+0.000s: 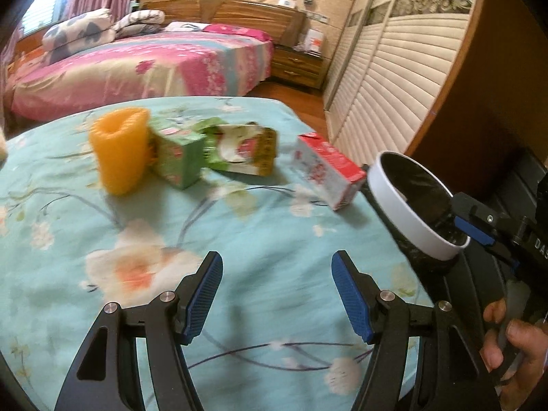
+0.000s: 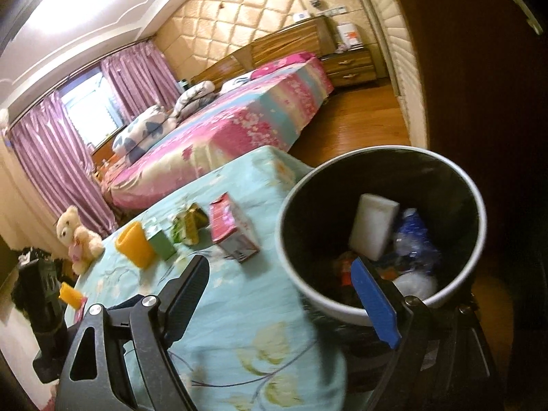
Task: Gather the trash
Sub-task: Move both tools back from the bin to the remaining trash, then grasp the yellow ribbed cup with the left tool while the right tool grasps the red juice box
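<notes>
My left claw [image 1: 276,294] hangs open and empty over the teal floral-clothed desk [image 1: 239,226]. My right claw [image 2: 281,291] gapes empty at the white-rimmed, black-lined trash bin [image 2: 479,205]; a red carton [image 1: 328,171] lies nearby.

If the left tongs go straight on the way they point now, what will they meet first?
Probably the flowered turquoise cloth itself: the left tongs, open and empty, slope down at a bare patch of it. The green carton and torn packet lie farther on, though depth is unclear.
</notes>
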`<control>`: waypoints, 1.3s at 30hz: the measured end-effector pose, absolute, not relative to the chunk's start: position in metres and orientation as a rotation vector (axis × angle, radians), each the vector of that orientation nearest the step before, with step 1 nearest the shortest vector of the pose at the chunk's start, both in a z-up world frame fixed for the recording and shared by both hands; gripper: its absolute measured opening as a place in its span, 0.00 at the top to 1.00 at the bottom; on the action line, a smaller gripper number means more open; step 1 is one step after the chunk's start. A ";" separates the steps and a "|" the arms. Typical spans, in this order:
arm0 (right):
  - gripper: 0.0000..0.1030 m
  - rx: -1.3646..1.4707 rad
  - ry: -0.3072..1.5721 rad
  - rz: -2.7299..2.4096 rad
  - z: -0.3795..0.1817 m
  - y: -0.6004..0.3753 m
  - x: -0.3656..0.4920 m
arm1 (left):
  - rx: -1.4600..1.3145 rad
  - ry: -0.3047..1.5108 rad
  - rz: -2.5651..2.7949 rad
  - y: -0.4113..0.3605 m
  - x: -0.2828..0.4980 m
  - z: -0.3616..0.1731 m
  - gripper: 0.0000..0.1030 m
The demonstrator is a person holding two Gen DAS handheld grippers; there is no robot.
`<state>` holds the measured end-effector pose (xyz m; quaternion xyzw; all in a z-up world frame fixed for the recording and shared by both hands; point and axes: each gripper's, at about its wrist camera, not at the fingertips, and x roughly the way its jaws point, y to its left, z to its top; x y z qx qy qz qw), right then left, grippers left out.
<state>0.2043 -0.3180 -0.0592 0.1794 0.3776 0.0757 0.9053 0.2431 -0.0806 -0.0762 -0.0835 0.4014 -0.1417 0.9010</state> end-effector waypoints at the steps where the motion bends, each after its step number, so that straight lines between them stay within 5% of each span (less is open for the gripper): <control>1: 0.16 0.363 0.779 0.164 -0.059 -0.314 0.205 | -0.177 0.831 -0.285 -0.076 0.242 -0.076 0.36; 31: 0.18 0.153 0.790 0.265 -0.072 -0.242 0.255 | -0.208 0.815 -0.113 0.000 0.270 -0.075 0.36; 39: 0.31 0.057 0.819 0.257 -0.084 -0.227 0.286 | -0.182 0.799 -0.079 0.008 0.302 -0.078 0.36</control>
